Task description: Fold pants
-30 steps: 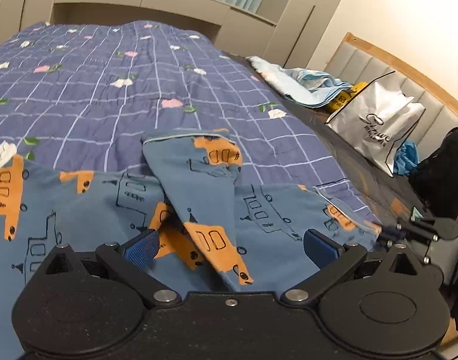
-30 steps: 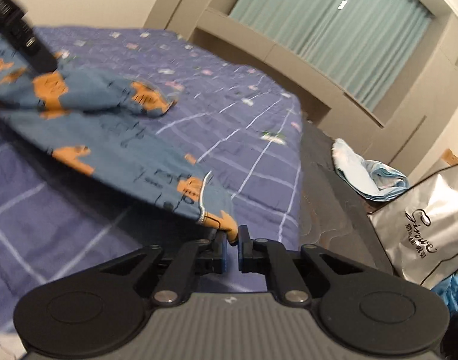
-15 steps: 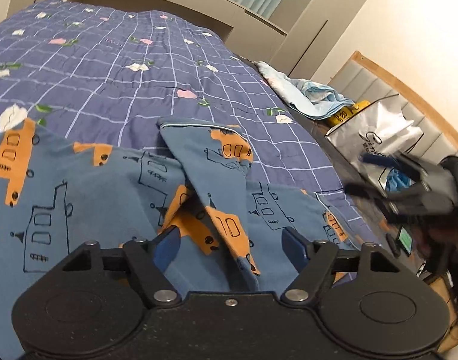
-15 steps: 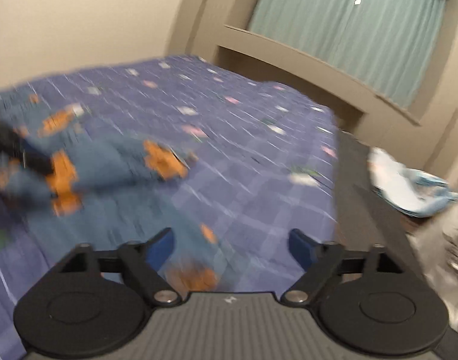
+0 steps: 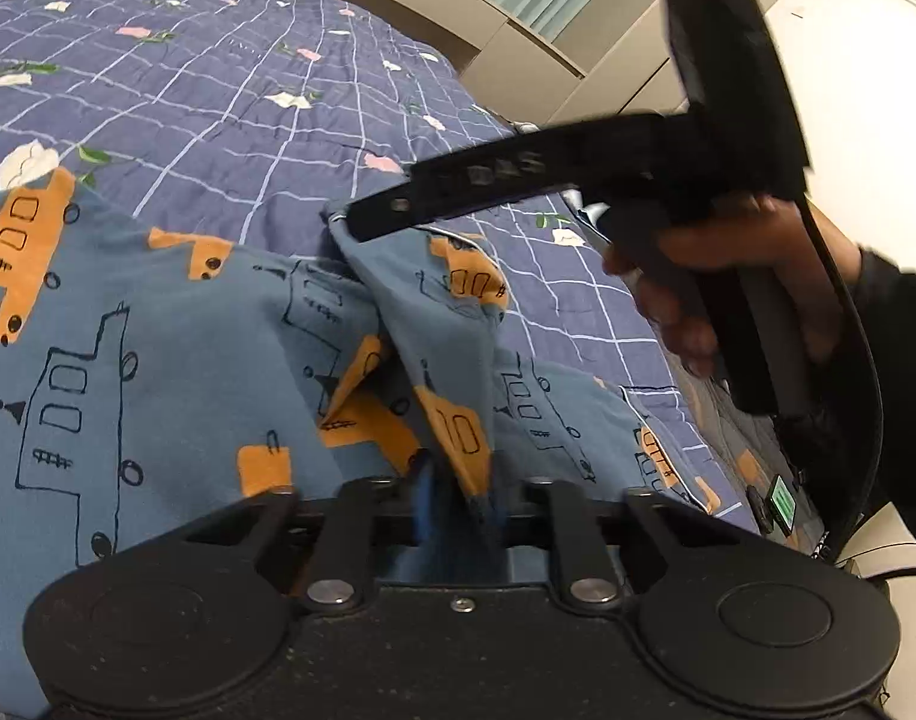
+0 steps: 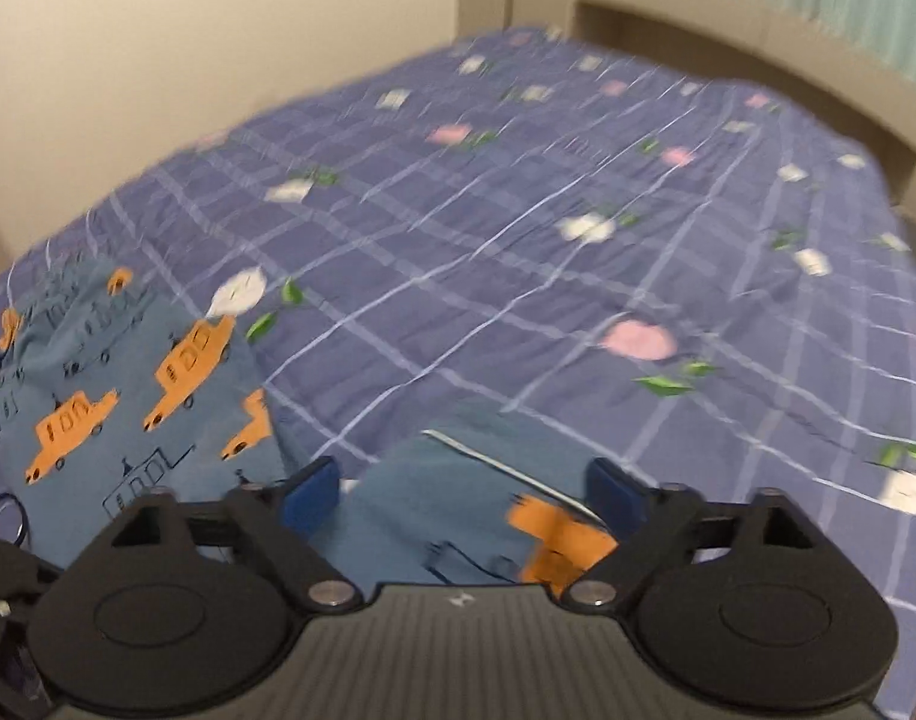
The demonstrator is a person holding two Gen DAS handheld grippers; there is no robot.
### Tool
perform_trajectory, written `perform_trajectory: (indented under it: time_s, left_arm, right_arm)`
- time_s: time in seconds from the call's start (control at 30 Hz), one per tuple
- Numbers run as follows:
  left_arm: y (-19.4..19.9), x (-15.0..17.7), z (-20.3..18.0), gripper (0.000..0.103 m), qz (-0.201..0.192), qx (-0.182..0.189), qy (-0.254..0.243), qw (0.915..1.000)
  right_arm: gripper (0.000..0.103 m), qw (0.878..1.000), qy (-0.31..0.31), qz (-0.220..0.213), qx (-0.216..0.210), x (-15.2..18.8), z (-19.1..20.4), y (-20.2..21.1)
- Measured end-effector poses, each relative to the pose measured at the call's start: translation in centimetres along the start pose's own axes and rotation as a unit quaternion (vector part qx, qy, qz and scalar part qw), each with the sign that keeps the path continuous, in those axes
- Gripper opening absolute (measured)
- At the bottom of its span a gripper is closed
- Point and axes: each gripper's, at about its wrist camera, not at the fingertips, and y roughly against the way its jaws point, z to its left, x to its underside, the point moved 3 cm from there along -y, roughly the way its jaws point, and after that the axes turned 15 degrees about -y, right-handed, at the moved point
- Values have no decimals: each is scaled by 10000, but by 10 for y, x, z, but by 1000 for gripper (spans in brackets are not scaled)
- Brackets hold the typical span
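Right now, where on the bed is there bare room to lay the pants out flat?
Free: the quilt beyond the pants, up to the headboard ledge. Crowded: the near edge, where the left gripper pinches a fold and the right gripper hangs open over a leg end.

No words, numbers or brand names can be read. The black gripper finger (image 5: 487, 180) reaching across the left wrist view bears raised marks too blurred to make out. A small green-lit screen (image 5: 781, 504) at the near right shows nothing legible. The pants (image 5: 158, 360) carry only drawn vehicles, no lettering.
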Motion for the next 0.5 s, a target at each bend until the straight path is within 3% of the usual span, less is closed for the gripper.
perform_trajectory:
  time_s: [0.13, 0.23, 0.27, 0.3, 0.4, 0.47, 0.5]
  left_arm:
    - [-1, 2, 3, 9, -25, 11, 78, 10000]
    - [-2, 1, 3, 4, -29, 4, 77, 10000]
    - [-2, 1, 3, 4, -23, -7, 73, 10000]
    - [-2, 1, 2, 3, -22, -22, 64, 10000]
    - [0, 0, 1, 0, -42, -88, -2, 10000]
    - [1, -3, -3, 0, -43, -133, -91, 9999]
    - [1, -6, -6, 0, -52, -154, -169, 9997]
  right_arm:
    - [77, 9989, 297, 349, 57, -3, 23, -18]
    - [75, 9959, 632, 520, 376, 2, 39, -31]
    - [68, 9946, 709, 562, 503, 5, 41, -34]
    - [51, 9936, 740, 571, 640, 8, 42, -36]
    - [20, 9943, 563, 533, 739, 12, 34, -36]
    - [4, 9961, 407, 379, 691, 15, 26, -28]
    - [4, 9967, 347, 240, 694, 16, 22, -21]
